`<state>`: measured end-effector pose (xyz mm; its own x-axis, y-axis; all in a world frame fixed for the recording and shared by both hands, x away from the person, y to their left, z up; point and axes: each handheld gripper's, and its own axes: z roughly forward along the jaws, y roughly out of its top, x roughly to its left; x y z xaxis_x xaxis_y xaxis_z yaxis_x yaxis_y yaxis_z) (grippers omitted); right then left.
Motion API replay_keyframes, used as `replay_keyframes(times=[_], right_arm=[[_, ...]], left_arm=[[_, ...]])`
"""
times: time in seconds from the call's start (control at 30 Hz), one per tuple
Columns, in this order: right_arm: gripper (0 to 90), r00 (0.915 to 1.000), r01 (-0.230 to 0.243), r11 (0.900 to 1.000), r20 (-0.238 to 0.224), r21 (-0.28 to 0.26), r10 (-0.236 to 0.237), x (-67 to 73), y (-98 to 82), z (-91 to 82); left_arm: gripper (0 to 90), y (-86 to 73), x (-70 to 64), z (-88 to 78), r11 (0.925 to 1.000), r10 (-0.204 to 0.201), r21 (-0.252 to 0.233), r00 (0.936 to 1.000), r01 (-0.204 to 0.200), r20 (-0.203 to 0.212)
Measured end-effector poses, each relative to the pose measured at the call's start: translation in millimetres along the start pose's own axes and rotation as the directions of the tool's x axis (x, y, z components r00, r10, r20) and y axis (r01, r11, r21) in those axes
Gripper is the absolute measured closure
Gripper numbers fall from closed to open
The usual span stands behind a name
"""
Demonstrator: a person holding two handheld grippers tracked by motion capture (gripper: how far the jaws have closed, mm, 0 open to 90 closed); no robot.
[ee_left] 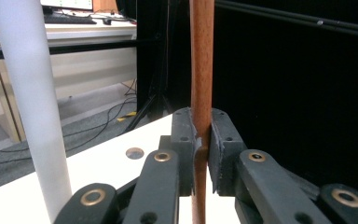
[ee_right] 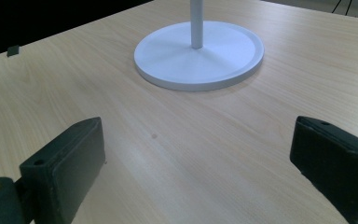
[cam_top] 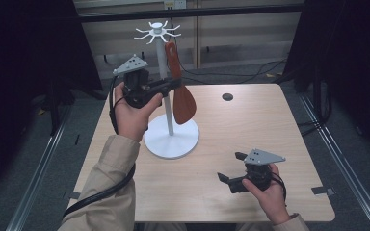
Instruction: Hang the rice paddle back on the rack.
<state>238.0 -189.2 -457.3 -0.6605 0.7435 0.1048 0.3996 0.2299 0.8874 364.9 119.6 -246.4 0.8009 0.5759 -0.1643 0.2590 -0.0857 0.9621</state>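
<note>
While the left claw [cam_top: 172,85] is raised above the far left part of the surface [cam_top: 250,125], its jaws are pressed onto the handle of a brown wooden spatula [cam_top: 182,101], pinching it partway down. In the left gripper view the spatula handle [ee_left: 201,70] runs upright between the two black jaws, which bear on it from both sides. The spatula hangs close beside the white pole [cam_top: 165,82] of a utensil stand, its blade pointing down just beyond the claw and above the stand's round white base [cam_top: 171,139]. The top of the handle reaches up near the ring of white hooks [cam_top: 157,30] at the head of the pole; whether it is caught on a hook cannot be told. In the left gripper view the pole [ee_left: 30,107] stands to the left of the claw, apart from the spatula.

The right claw [cam_top: 231,167] sits low over the near right part of the surface, held in the person's right hand [cam_top: 269,192], with its jaws spread wide and nothing between them. In the right gripper view the base [ee_right: 199,55] lies ahead of the spread jaws, well apart from them, with bare wood between. A small dark round hole [cam_top: 227,96] lies in the surface far beyond the right claw.
</note>
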Motion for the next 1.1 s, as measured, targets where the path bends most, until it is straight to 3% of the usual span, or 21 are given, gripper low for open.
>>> replay_keyframes(times=[0.37, 0.6, 0.83, 1.1], right_arm=[[3.1, 1.0000, -0.002, 1.000, 0.000, -0.002, 0.002, -1.7, 0.1, -0.9], [3.2, 1.0000, -0.005, 1.000, -0.001, -0.003, 0.005, -2.3, 0.1, -1.6], [3.2, 1.0000, -0.008, 1.000, 0.003, -0.003, 0.008, -3.0, 0.2, -2.4], [3.2, 1.0000, -0.005, 1.000, -0.001, 0.002, 0.005, -2.4, -0.1, -1.3]], left_arm=[[82.2, 4.4, 11.5, 4.3, 0.9998, -0.019, -0.012, 0.9998, 0.019, 0.000], [82.1, 2.2, 20.4, 8.1, 0.9985, -0.051, -0.020, 0.9987, 0.051, -0.002], [81.9, -1.3, 25.0, 9.4, 0.9988, -0.045, -0.018, 0.9986, 0.045, -0.029], [77.9, -4.1, 28.6, 9.3, 0.9984, -0.045, -0.035, 0.9986, 0.044, -0.029]])
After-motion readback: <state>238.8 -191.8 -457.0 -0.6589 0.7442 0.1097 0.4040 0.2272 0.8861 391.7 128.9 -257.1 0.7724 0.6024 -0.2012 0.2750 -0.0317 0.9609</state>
